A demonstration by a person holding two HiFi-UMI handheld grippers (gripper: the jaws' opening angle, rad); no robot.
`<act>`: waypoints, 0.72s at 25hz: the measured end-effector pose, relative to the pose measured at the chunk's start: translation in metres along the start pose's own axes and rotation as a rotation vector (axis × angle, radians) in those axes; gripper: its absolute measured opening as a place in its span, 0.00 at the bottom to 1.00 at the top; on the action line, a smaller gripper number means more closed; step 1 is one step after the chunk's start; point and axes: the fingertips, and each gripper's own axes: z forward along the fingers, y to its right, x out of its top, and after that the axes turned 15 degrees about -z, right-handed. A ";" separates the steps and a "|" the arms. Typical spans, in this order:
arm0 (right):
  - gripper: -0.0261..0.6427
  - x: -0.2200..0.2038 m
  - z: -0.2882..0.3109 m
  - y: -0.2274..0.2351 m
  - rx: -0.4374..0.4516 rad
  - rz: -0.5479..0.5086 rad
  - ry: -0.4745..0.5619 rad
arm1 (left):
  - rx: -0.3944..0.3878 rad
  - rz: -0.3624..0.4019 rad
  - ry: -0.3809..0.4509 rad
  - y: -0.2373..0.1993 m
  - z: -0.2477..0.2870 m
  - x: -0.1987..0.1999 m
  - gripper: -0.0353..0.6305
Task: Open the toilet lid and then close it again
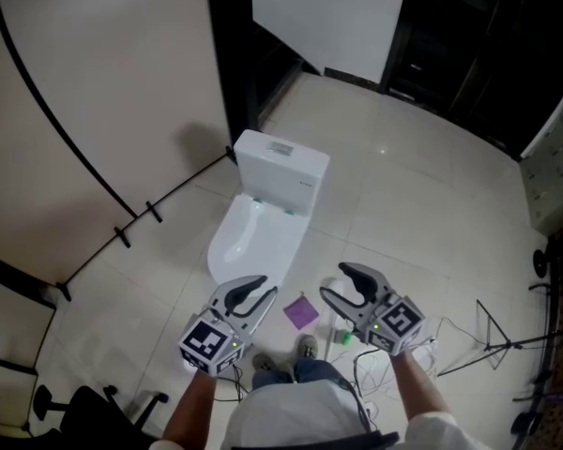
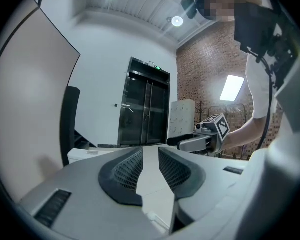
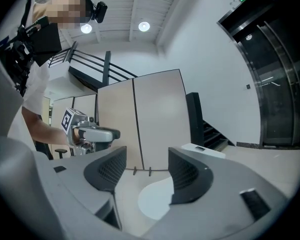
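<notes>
The white toilet stands by the beige partition with its lid [image 1: 254, 236] down over the bowl and its tank [image 1: 281, 169] behind. Both grippers hang in the air in front of it, touching nothing. My left gripper [image 1: 254, 293] is open by a narrow gap, nothing between its jaws. My right gripper [image 1: 342, 285] is open wider and also empty. In the right gripper view the lid [image 3: 154, 200] shows as a white oval below the right gripper [image 3: 147, 154], with the left gripper [image 3: 97, 133] off to the side. Ahead of the left gripper [image 2: 150, 152] in the left gripper view are the tank [image 2: 92, 154] and the right gripper [image 2: 191, 143].
A purple cloth [image 1: 300, 311] and a small green bottle [image 1: 343, 337] lie on the tiled floor beside the toilet. Cables [image 1: 448, 334] and a thin stand [image 1: 507, 337] sit at the right. An office chair [image 1: 84, 412] is at the lower left. The person's shoes [image 1: 306, 347] are just behind the grippers.
</notes>
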 end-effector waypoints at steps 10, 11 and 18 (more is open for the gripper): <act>0.44 -0.002 0.009 0.010 0.024 0.000 -0.009 | 0.025 -0.038 0.042 -0.008 0.009 0.008 0.19; 0.44 -0.003 0.010 0.013 0.023 0.002 -0.008 | 0.029 -0.040 0.041 -0.010 0.011 0.009 0.19; 0.44 -0.009 0.021 0.033 0.018 -0.007 -0.013 | 0.059 -0.034 0.066 -0.029 0.023 0.022 0.19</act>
